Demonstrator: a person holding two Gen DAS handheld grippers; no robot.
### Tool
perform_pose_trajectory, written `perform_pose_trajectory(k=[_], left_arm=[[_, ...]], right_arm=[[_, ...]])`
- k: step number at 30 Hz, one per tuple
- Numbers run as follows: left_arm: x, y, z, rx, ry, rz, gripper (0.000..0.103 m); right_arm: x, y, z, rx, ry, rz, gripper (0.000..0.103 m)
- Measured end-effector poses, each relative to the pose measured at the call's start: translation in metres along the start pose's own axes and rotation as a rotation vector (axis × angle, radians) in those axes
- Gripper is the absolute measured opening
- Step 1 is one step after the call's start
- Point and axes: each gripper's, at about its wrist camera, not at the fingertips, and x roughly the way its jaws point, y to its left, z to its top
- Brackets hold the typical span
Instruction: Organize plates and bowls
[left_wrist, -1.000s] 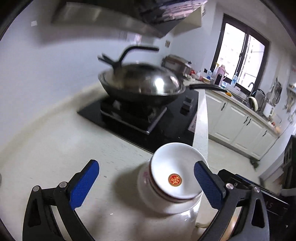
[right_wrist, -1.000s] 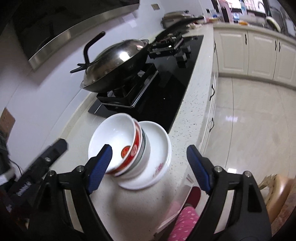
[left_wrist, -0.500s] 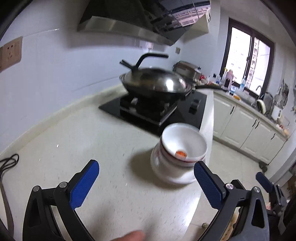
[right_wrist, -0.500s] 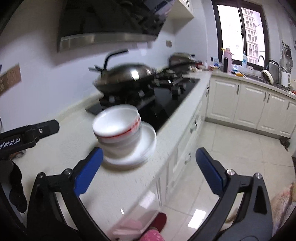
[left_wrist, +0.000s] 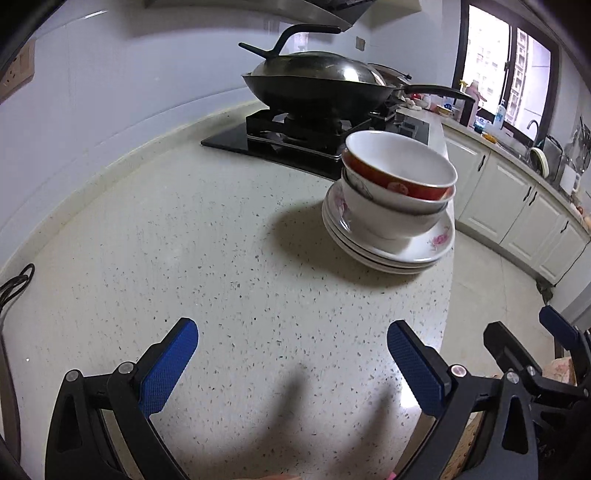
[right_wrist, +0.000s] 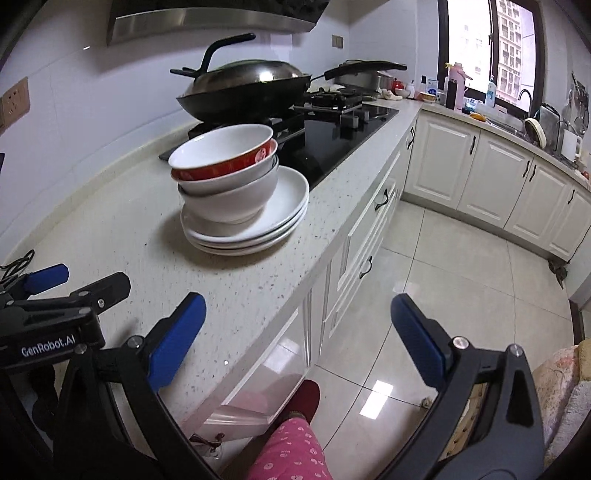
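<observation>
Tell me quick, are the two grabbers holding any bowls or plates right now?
Left gripper: open, fingers wide apart over the counter, holding nothing.
Right gripper: open, holding nothing; the stacked bowls and plates sit untouched ahead.

A home kitchen is shown: a lidded wok (right_wrist: 243, 86) on a gas hob (right_wrist: 332, 129), white cabinets (right_wrist: 491, 177), a range hood (right_wrist: 207, 22).
</observation>
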Motion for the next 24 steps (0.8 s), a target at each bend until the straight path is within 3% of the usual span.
perform_pose_trajectory(k=[24], left_arm=[[-0.001, 0.02, -0.011, -0.033, -0.016, 0.014, 0.103]], right_arm=[[-0.001, 0.012, 0.002, -0.008, 0.017, -0.017, 0.101]])
